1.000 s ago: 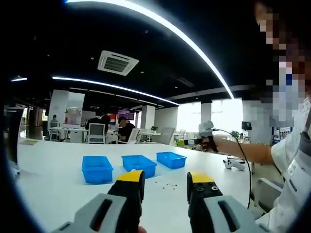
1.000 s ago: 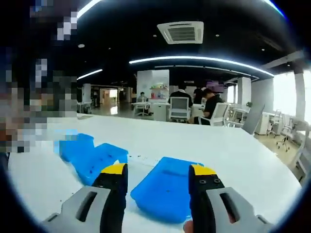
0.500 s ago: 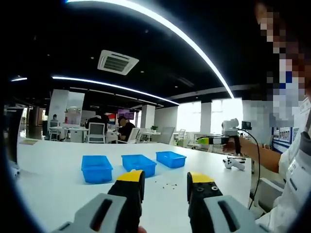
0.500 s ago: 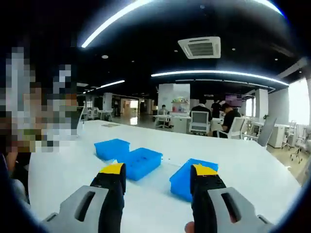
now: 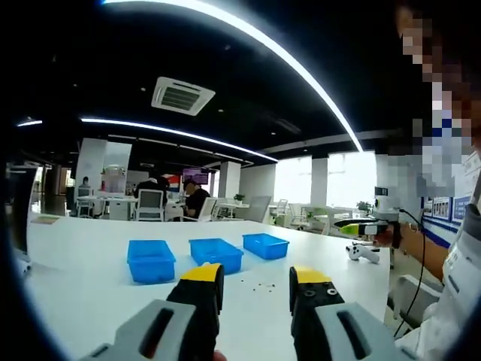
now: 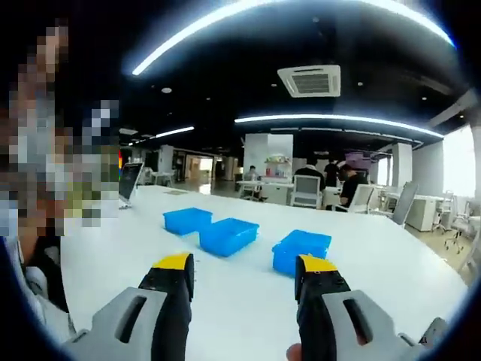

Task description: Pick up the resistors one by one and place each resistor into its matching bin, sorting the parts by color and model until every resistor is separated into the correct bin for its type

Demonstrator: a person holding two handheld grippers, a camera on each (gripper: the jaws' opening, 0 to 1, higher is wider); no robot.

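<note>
- Three blue bins (image 5: 150,260) (image 5: 216,254) (image 5: 265,246) sit in a row on the white worktop (image 5: 83,263), well in from its edges.
- We see small dark resistors (image 5: 259,286) scattered loose on the worktop near the bins, too small to count.
- Our left gripper (image 5: 255,289) and right gripper (image 6: 246,279) hang above the worktop, jaws apart, holding nothing.
- A white game controller (image 5: 364,253) lies near the worktop's far right edge.

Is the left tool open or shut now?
Open: in the left gripper view, the left tool shows a clear gap between its yellow-tipped jaws, with nothing held.
</note>
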